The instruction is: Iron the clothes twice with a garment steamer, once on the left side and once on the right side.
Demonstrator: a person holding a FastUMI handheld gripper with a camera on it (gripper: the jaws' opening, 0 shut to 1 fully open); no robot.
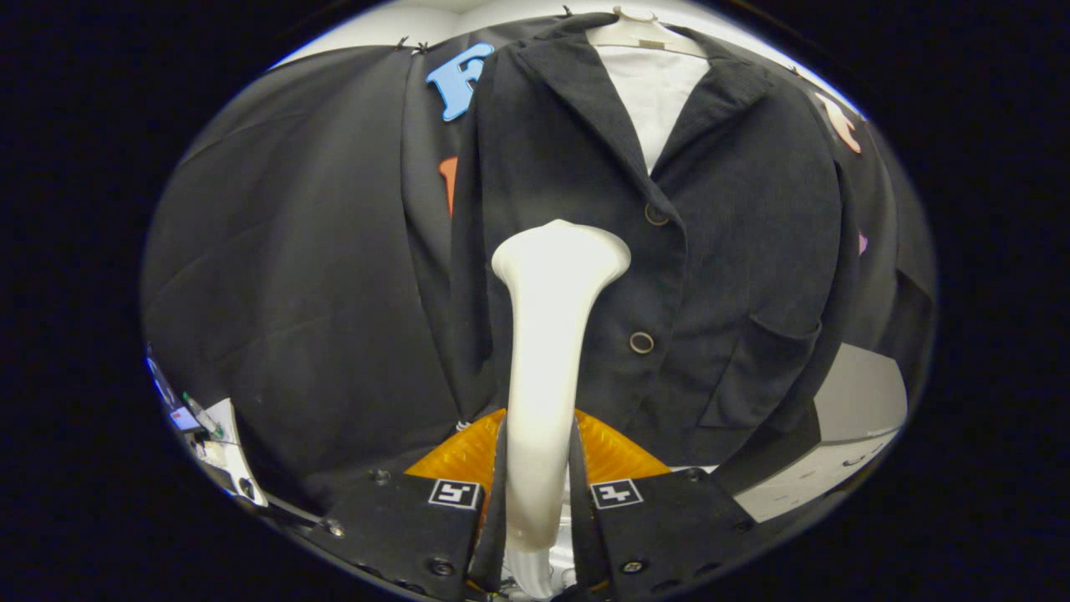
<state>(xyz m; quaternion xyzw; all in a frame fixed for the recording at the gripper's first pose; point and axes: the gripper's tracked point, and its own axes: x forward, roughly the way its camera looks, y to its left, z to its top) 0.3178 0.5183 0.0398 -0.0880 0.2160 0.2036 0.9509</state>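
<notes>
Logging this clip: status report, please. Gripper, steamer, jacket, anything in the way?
Gripper shut on steamer. Steamer head at jacket front, beside the buttons. Nothing between head and fabric.

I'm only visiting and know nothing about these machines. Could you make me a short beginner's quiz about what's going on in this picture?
1. True or false: the tongs are shut on the white garment steamer.
2. Against which part of the dark jacket is the steamer's wide head? A) the front panel beside the two buttons B) the patch pocket C) the collar
3. Fill in: under the jacket's lapels shows a ____ dress form.

Key: 1 true, both fingers press its handle. 2 A, about level between the upper button and the lower button. 3 white.
</notes>
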